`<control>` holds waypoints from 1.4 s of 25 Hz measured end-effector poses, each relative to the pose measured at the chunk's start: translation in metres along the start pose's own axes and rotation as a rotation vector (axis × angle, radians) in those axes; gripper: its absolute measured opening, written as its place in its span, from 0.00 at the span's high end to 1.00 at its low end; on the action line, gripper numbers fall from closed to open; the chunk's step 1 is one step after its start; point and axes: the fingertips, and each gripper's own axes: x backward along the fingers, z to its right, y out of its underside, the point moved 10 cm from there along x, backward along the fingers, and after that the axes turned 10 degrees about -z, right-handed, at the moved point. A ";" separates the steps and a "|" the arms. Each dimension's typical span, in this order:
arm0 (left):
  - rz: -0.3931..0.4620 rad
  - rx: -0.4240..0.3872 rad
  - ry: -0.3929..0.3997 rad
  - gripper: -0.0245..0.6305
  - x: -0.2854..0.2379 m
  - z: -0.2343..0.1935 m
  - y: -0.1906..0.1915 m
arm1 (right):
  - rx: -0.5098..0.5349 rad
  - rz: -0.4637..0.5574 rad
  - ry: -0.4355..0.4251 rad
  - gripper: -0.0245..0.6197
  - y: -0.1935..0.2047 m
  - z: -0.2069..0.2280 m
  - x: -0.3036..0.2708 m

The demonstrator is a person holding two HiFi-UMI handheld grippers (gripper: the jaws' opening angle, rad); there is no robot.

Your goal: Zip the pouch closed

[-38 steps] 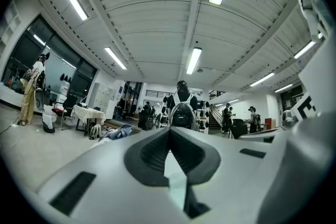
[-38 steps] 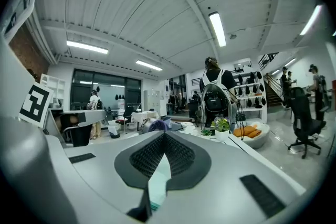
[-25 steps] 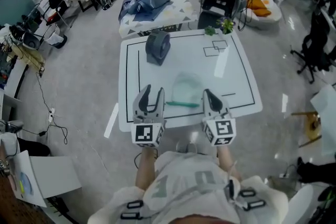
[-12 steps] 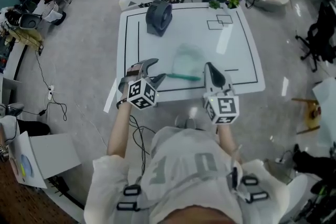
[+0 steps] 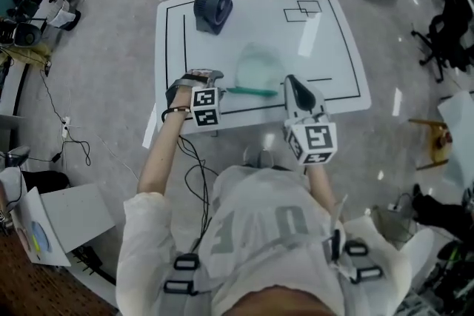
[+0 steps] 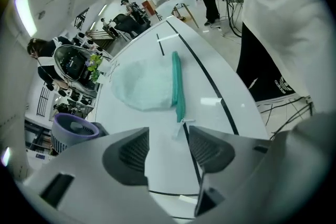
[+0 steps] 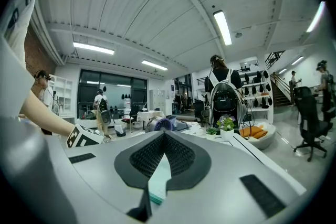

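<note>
Now that the left gripper (image 6: 168, 132) has its two jaws spread wide, nothing is between them yet, but a small pale tab (image 6: 180, 126) at the near end of the green zip (image 6: 177, 86) lies just past their tips. I think that tab is the part you pull. The zip runs along one edge of the see-through pouch (image 6: 140, 86), which lies flat on the white table (image 6: 212, 86), near the front edge. The right gripper (image 7: 164, 136) has its jaws pressed together and pinches nothing that I can see. It points out flat, and a bit of the pale pouch shows through the gap under its pads. A second ago the left gripper was held up next to the right one with its jaws only partly open. Since then it has dropped down to the table at the left end of the zip, rolled over, and opened up. The right gripper has stayed put and shut, and the pouch has not moved. So the zipping has not begun. The left gripper looks ready to grab that end. A small dark fan (image 5: 212, 5) stands far back on the table.
</note>
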 end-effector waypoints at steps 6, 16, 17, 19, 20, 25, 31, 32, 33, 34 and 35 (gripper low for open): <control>-0.031 -0.102 0.054 0.66 -0.016 0.003 -0.009 | -0.009 -0.008 0.016 0.95 0.002 0.006 0.002; -0.042 -0.052 0.110 0.92 -0.021 0.002 -0.010 | -0.029 -0.025 0.045 0.95 0.009 0.014 0.005; -0.034 -0.024 0.123 0.92 -0.020 0.000 -0.010 | -0.028 -0.023 0.044 0.95 0.008 0.014 0.005; -0.005 0.053 0.159 0.93 -0.015 -0.004 -0.009 | -0.025 -0.019 0.043 0.95 0.007 0.015 0.003; 0.015 0.100 0.177 0.93 -0.012 -0.006 -0.009 | -0.025 -0.017 0.042 0.95 0.006 0.014 0.002; 0.162 0.317 0.145 0.93 0.016 -0.025 -0.015 | -0.014 -0.003 0.030 0.95 0.000 0.013 -0.001; 0.404 0.585 0.066 0.93 0.060 -0.043 -0.026 | 0.027 0.058 0.025 0.95 -0.019 0.007 -0.003; 0.432 0.613 0.053 0.93 0.068 -0.045 -0.028 | 0.035 0.071 0.026 0.95 -0.023 0.006 -0.002; 0.459 0.638 0.036 0.93 0.076 -0.046 -0.030 | 0.039 0.085 0.027 0.95 -0.027 0.005 -0.002; 0.485 0.665 0.017 0.93 0.084 -0.047 -0.032 | 0.041 0.099 0.027 0.95 -0.030 0.004 -0.001; 0.513 0.695 -0.001 0.93 0.092 -0.048 -0.033 | 0.042 0.111 0.026 0.95 -0.032 0.004 0.001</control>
